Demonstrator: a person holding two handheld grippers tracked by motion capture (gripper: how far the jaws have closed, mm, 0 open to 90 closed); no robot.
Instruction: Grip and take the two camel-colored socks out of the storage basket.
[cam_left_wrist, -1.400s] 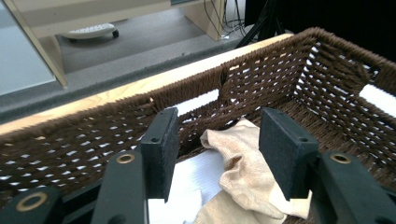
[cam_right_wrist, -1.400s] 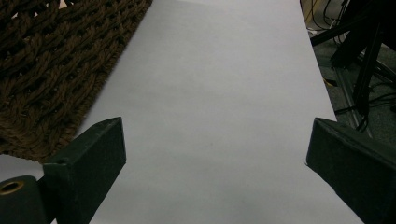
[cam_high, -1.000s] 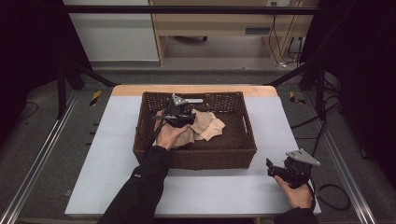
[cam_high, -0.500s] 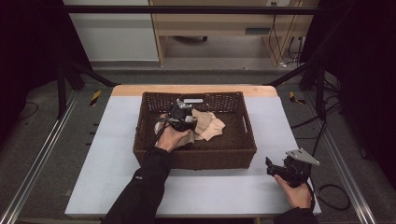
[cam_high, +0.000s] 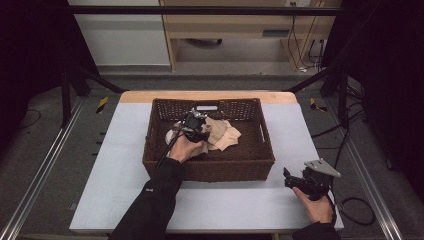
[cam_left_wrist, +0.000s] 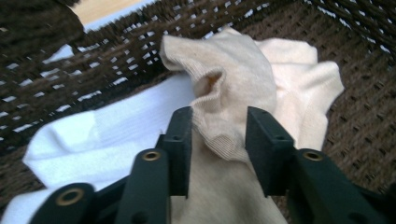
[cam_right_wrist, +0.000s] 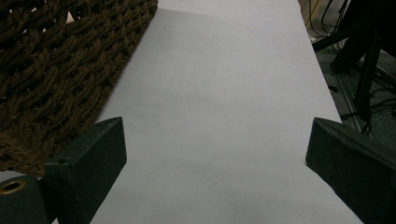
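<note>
The basket (cam_high: 209, 162) is rough brown wicker weave, the beige sock (cam_left_wrist: 231, 88) soft ribbed knit cloth, the white sock (cam_left_wrist: 116, 135) smooth matt cloth, the table (cam_right_wrist: 224, 107) matt pale grey, and the left tongs (cam_left_wrist: 218, 140) matt black plastic.

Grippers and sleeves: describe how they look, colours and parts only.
The left gripper has flat black rectangular jaws on arms with brass-ringed holes. The right gripper is black, topped by a grey three-cornered plate, trailing a black cable. The person's sleeves are black.
</note>
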